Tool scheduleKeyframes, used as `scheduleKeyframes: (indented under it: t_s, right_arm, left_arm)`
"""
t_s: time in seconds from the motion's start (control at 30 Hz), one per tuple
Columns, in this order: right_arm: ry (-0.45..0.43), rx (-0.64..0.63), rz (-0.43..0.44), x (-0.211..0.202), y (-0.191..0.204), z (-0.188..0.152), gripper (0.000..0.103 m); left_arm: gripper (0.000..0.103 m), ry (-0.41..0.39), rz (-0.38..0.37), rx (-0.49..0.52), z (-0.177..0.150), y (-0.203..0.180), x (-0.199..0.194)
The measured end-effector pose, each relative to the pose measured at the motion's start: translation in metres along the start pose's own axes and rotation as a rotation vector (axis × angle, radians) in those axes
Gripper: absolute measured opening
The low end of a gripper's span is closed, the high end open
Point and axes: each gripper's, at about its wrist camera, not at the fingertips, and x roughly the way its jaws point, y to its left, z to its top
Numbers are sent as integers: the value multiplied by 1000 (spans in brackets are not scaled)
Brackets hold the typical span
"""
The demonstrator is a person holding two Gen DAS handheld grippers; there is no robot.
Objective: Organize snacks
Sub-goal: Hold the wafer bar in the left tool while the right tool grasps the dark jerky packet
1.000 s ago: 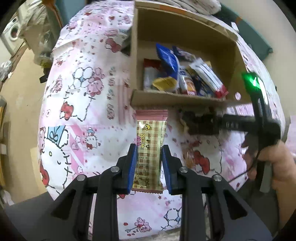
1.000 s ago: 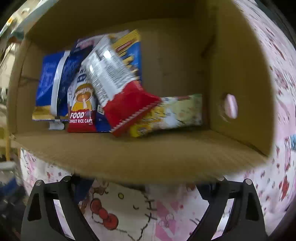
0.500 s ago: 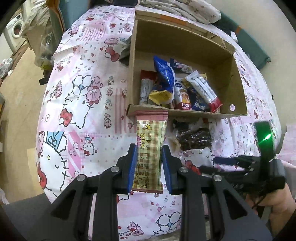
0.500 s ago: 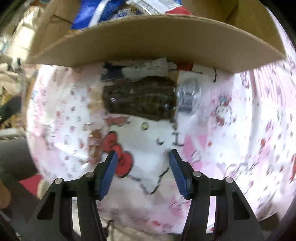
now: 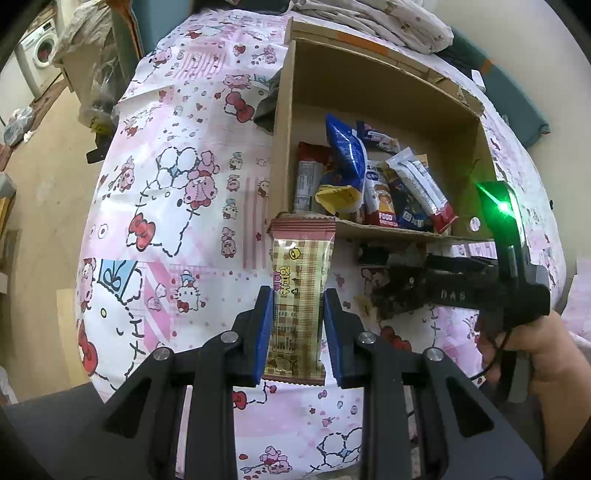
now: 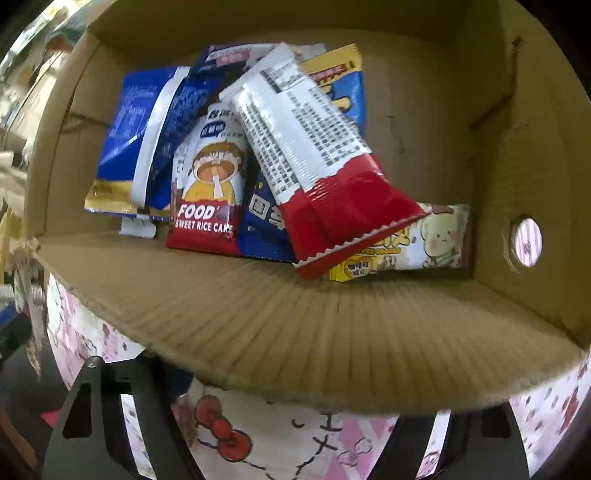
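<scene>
My left gripper [image 5: 298, 325] is shut on a tan checked snack bar [image 5: 300, 295] and holds it above the patterned cloth, just in front of the cardboard box [image 5: 369, 88]. The box holds several snack packets, among them a blue bag [image 5: 345, 155] and a white and red bar [image 6: 314, 155]. My right gripper [image 5: 402, 284] reaches in from the right at a dark brown packet [image 5: 388, 295] lying by the box's front wall. In the right wrist view the box's front wall [image 6: 295, 325] hides its fingertips, so its state is not visible.
A pink cartoon-print cloth [image 5: 177, 192] covers the table. The table's left edge drops to the floor, where a washing machine [image 5: 40, 55] stands far left. Folded fabric [image 5: 388, 22] lies behind the box. A round hole [image 6: 526, 242] is in the box's right wall.
My right gripper pulled back from the box, then moved forward again to the dark packet under the box's front wall. The left gripper kept hold of the checked bar, almost still.
</scene>
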Motion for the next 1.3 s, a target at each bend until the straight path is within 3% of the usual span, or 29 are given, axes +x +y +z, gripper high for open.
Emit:
scheduleKeyframes:
  t_s: [0.1,0.13,0.2,0.43,0.57,0.67,0.7,0.8,0.83,0.93,1.07,1.1,1.17,1.2,1.23,1.3]
  right_arm:
    - [110,-62,51,2,3,-7,74]
    - [142,-70,63,1,4,-10,68]
    - [210,-56,136,1,5,-23,66]
    - [317,-62,224,-9,15,-65,65]
    - [119,-271,21,-43,38,-59,66]
    - [107,-391,-127,-34,44,-51,78]
    - [135,-411,-142,-26,42,-48,83]
    - [253,-411,-67,4,41,-44,88]
    - [275,-423,-65,13,42,-43,93]
    - [220,-542,-149,24,54,-43,103]
    - [177,-510,-128,29,56,-32,103]
    - [176,-516,-121,29,56,-28,102]
    - [165,-543,-87,7,43,-20,83]
    - [153,-547,-75,1,43,-19,62]
    - [153,-533,-61,-4,40,-17,55]
    - [161,-525,-45,-7,37,-19,52]
  left_arm:
    - [23,-1,-5,8,1,-4,0]
    - [23,-3,-6,9,1,-4,-1]
    - [23,-5,-9,11,1,-5,-1]
    - [23,-9,-11,2,1,-2,-3]
    - [23,-6,-7,2,0,-2,-3]
    - [23,-4,2,0,0,-1,-1]
    - [23,-3,3,-4,0,0,-1]
    - [23,-2,1,-11,0,2,-1]
    - [23,-2,0,-12,0,2,-1]
    - [23,1,-3,-11,1,1,1]
    - [23,5,-7,-4,2,-2,3]
    - [23,6,-8,-1,2,-2,3]
    - [23,5,-11,1,2,-3,3]
    - [23,4,-13,1,2,-4,2]
    - [23,2,-16,0,2,-4,2]
    - [23,-2,-17,-1,3,-3,0]
